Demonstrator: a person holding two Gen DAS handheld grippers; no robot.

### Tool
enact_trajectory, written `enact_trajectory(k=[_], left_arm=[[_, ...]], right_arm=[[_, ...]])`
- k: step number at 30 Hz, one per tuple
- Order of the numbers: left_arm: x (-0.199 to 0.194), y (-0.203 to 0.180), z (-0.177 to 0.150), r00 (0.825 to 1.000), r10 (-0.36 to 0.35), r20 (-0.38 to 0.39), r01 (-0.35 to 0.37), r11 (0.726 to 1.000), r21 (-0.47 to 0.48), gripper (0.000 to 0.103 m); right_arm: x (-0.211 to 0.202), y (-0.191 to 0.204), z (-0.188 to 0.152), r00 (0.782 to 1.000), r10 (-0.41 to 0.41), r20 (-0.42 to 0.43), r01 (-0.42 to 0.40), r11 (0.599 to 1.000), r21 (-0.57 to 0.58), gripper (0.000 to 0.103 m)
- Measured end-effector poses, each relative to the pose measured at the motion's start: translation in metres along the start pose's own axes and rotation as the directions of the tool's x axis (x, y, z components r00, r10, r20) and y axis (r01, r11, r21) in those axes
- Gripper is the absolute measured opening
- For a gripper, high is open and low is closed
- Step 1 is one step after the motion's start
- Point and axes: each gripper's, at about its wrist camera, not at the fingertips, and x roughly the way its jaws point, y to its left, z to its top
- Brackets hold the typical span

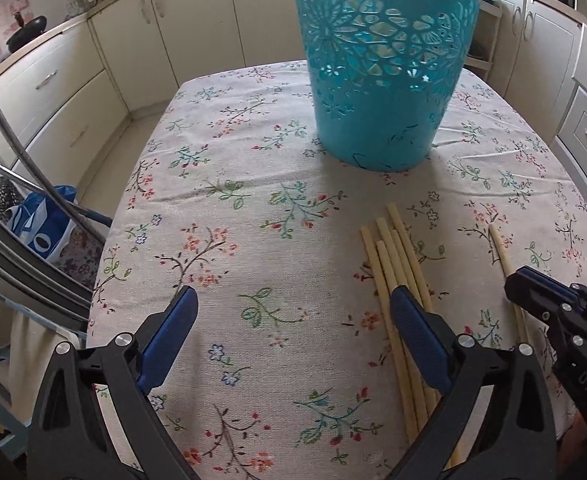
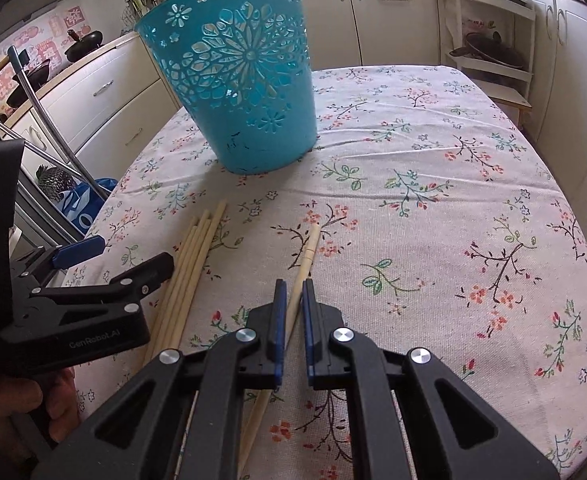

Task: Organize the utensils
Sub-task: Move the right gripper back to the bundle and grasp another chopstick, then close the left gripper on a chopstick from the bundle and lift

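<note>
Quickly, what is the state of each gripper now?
Left gripper: open, holding nothing; one finger lies over the bundle of chopsticks.
Right gripper: closed on a single chopstick.

Basket (image 2: 237, 80) on tablecloth (image 2: 433, 208), behind chopstick bundle (image 2: 191, 264); single chopstick (image 2: 307, 258) right of bundle.

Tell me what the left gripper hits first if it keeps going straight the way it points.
Most likely the flowered tablecloth: the left gripper points down at bare cloth beside the bundle of sticks, well short of the blue basket. Depth is uncertain.
</note>
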Motion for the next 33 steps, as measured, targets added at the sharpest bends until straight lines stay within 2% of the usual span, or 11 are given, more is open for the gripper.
enact_trajectory(k=[5, 8, 10, 11, 13, 16, 20, 24, 26, 31, 33], left_arm=[[0.001, -0.004, 0.000, 1.000, -0.027, -0.012, 0.027, 1.000, -0.010, 0.080], [0.002, -0.003, 0.003, 0.999, -0.053, -0.011, 0.053, 0.998, -0.020, 0.069], [0.002, -0.006, 0.005, 0.997, -0.072, -0.009, 0.072, 0.997, -0.010, 0.050], [0.001, -0.009, 0.007, 0.996, -0.087, -0.009, 0.087, 0.996, -0.004, 0.045], [0.001, -0.011, 0.008, 0.994, -0.113, -0.010, 0.113, 0.994, -0.002, 0.022], [0.001, -0.009, 0.009, 0.986, -0.164, -0.022, 0.163, 0.986, -0.022, 0.006], [-0.003, -0.001, 0.008, 0.974, -0.225, -0.019, 0.223, 0.973, -0.065, 0.004], [-0.026, 0.013, 0.014, 0.965, -0.259, 0.051, 0.263, 0.960, -0.099, 0.004], [-0.043, 0.023, 0.024, 0.954, -0.279, 0.108, 0.291, 0.950, -0.114, 0.004], [-0.096, 0.045, 0.060, 0.914, -0.296, 0.277, 0.342, 0.930, -0.134, 0.004], [-0.121, 0.051, 0.084, 0.882, -0.301, 0.362, 0.366, 0.922, -0.124, 0.004]], right_arm=[[-0.001, -0.004, 0.001, 1.000, 0.011, 0.001, -0.011, 1.000, 0.010, 0.009], [0.000, -0.004, 0.003, 1.000, 0.009, 0.002, -0.009, 1.000, 0.008, 0.009], [0.002, -0.001, 0.006, 1.000, -0.002, 0.004, 0.002, 1.000, -0.002, 0.009], [0.004, 0.000, 0.007, 1.000, -0.008, 0.004, 0.008, 1.000, -0.007, 0.009], [0.005, 0.001, 0.009, 1.000, -0.012, -0.001, 0.012, 1.000, -0.014, 0.009], [0.005, 0.001, 0.008, 1.000, -0.009, 0.004, 0.009, 1.000, -0.025, 0.009], [0.005, -0.001, 0.008, 1.000, 0.004, 0.008, -0.003, 1.000, -0.011, 0.009], [0.004, -0.002, 0.007, 1.000, 0.010, 0.012, -0.010, 1.000, -0.003, 0.009], [0.004, -0.002, 0.007, 1.000, 0.010, 0.014, -0.009, 1.000, -0.002, 0.009], [0.004, -0.004, 0.008, 1.000, 0.014, 0.015, -0.014, 1.000, 0.000, 0.009], [0.004, -0.004, 0.007, 1.000, 0.018, 0.016, -0.018, 1.000, 0.004, 0.009]])
